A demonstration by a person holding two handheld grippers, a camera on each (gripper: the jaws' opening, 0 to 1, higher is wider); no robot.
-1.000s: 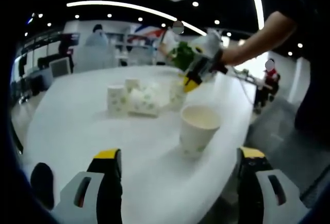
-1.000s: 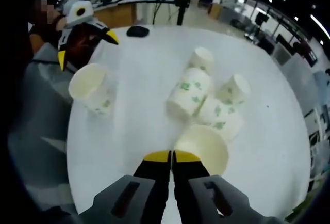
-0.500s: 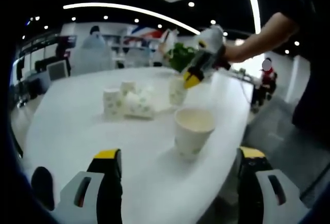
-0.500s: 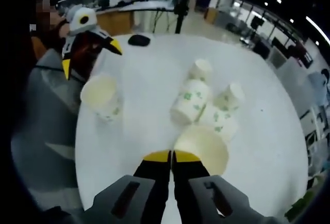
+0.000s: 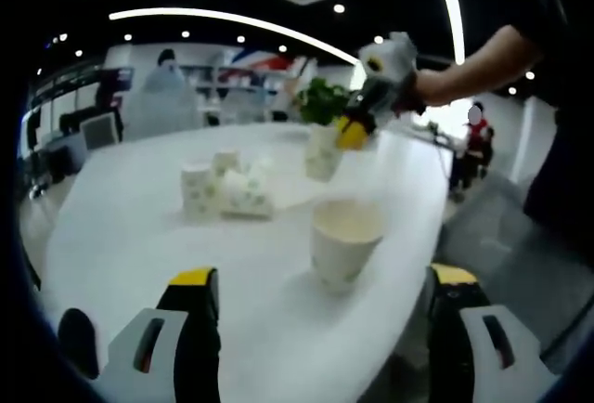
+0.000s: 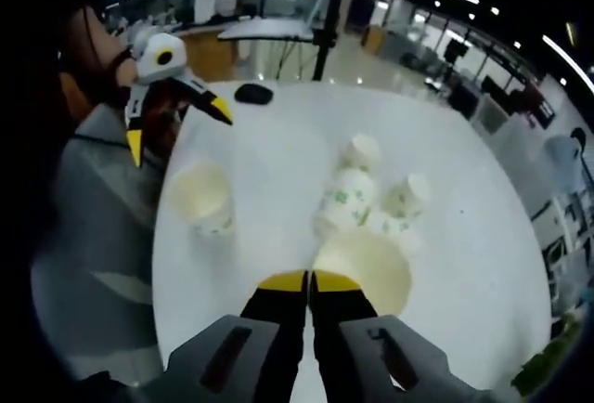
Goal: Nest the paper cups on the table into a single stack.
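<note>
The right gripper pinched a paper cup's rim; the left gripper's spread jaws faced an upright cup.

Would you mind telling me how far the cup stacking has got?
Nothing looks nested yet. The right hand-held gripper is shut on one paper cup, held above the table. The left hand-held gripper is open. Still left: the upright cup near the edge and the cluster of cups.
</note>
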